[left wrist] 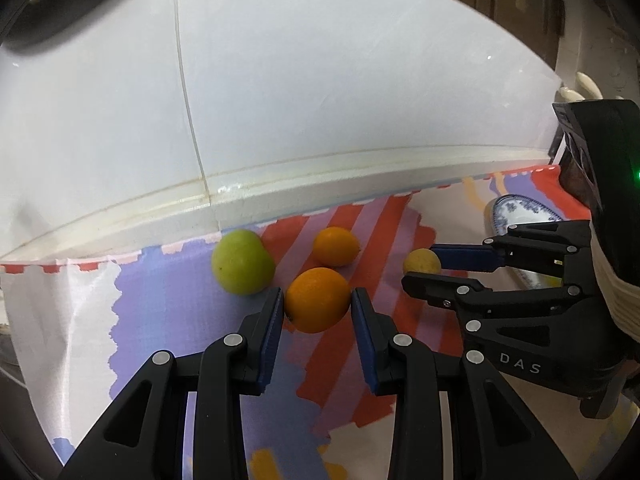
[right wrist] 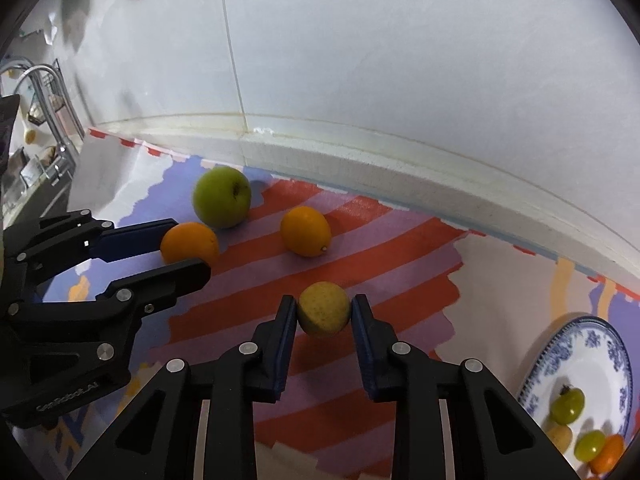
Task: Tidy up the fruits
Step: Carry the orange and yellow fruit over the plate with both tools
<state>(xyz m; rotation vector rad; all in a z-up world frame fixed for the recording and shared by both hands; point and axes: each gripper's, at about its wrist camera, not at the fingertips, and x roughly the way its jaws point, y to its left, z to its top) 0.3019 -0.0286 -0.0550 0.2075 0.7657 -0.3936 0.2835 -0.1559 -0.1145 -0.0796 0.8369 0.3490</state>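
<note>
Now | left gripper (left wrist: 318,300) fingers clamped on orange (left wrist: 317,299) | right gripper (right wrist: 324,312) fingers clamped on yellow fruit (right wrist: 324,309) | risk: round fruits slip loose, roll off tabletop.

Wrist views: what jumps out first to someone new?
Both tools grip fruit at once on the striped cloth: the left tool is shut on an orange, the right tool on a small yellow fruit. Behind them a green apple and a second orange lie loose near the wall. A blue-patterned plate, far right, already holds small fruits.
</note>
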